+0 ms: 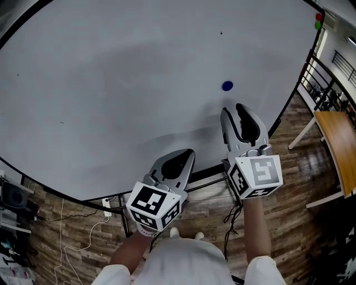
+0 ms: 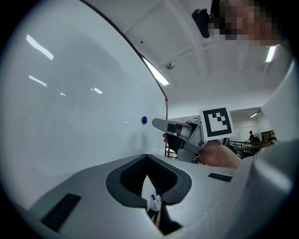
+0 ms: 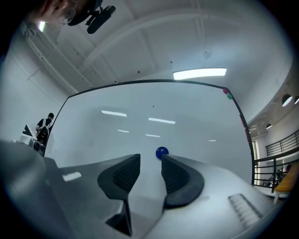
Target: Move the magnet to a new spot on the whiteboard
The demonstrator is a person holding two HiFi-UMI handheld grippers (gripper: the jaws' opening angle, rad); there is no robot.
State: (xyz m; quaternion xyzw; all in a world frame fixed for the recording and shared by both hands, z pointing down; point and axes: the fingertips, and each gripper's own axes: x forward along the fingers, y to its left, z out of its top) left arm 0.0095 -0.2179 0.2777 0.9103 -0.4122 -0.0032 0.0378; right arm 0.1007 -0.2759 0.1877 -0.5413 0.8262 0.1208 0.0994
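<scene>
A round blue magnet sticks to the large whiteboard, right of its middle. My right gripper points at the board just below the magnet and stands open, with nothing between its pads. In the right gripper view the magnet shows just past the right fingertip, off the gap. My left gripper hangs lower and to the left, near the board's bottom edge, shut and empty. The left gripper view shows its closed jaws, the magnet and the right gripper beyond.
A red magnet and a green magnet sit at the board's upper right corner. A wooden table and a railing stand to the right. Cables lie on the wooden floor below the board.
</scene>
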